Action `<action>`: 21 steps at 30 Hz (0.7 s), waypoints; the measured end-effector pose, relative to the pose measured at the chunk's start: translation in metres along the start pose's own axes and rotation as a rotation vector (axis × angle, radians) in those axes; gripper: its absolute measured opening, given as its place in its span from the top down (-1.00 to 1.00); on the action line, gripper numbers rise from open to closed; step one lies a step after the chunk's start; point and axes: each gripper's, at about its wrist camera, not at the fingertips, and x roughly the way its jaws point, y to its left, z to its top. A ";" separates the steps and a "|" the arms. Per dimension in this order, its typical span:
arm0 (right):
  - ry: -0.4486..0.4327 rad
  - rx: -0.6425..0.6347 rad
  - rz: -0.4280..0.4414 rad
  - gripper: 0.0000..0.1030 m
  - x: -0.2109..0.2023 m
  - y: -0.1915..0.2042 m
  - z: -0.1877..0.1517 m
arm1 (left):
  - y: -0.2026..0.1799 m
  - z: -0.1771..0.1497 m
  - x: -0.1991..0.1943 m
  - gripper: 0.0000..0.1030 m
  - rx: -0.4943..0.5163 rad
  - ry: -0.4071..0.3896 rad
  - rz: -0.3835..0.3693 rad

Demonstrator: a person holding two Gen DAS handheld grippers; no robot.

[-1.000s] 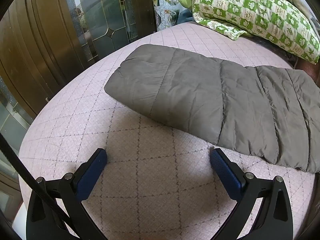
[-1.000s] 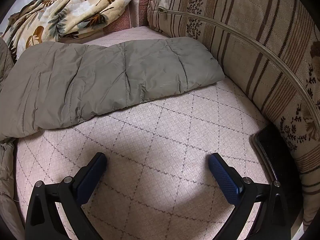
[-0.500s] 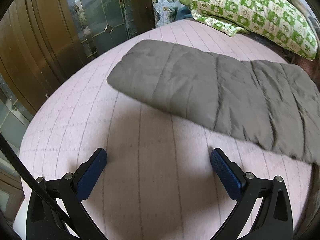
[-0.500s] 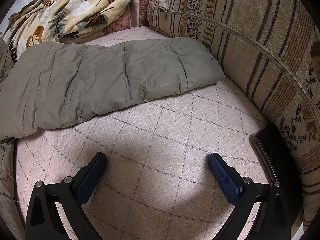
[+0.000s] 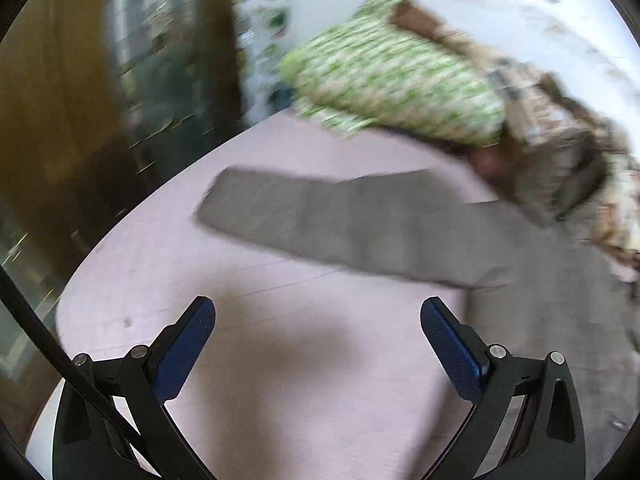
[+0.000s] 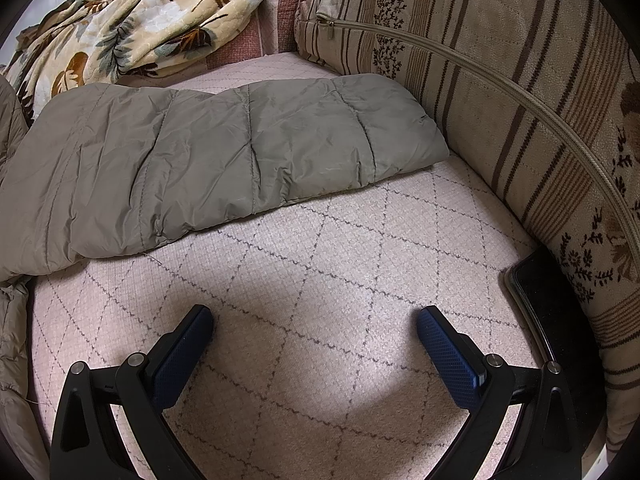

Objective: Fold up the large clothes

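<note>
On bed: grey jacket (image 6: 224, 160) cut off left; left view blurred; both grippers spread, empty.

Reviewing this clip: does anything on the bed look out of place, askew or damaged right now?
One oddity: a dark flat phone-like slab sits wedged at the bed's edge against the striped cushion, near the folding area. The grey padded jacket lies flat, undamaged. The left wrist view is motion-blurred, so detail there is unreadable.

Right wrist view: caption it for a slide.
Open right gripper hovers over the quilted bed cover, facing a padded grey-green coat sleeve beside a striped cushion.
</note>
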 end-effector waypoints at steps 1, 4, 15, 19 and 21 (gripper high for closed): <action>0.000 0.000 0.000 -0.99 0.000 0.000 0.000 | -0.017 0.002 -0.012 -0.99 0.023 -0.012 -0.040; -0.002 0.000 0.000 -0.99 0.000 0.001 0.000 | -0.075 0.004 -0.035 -0.99 0.100 -0.038 -0.159; 0.000 0.003 0.003 -0.99 0.000 -0.001 0.000 | -0.297 -0.059 -0.026 -0.99 0.421 -0.021 -0.405; 0.000 0.000 -0.001 -0.99 0.000 0.000 0.000 | -0.328 -0.074 -0.007 -0.99 0.452 -0.013 -0.408; -0.001 0.001 0.001 -0.99 0.000 0.001 0.000 | -0.335 -0.077 0.000 -0.99 0.475 -0.033 -0.353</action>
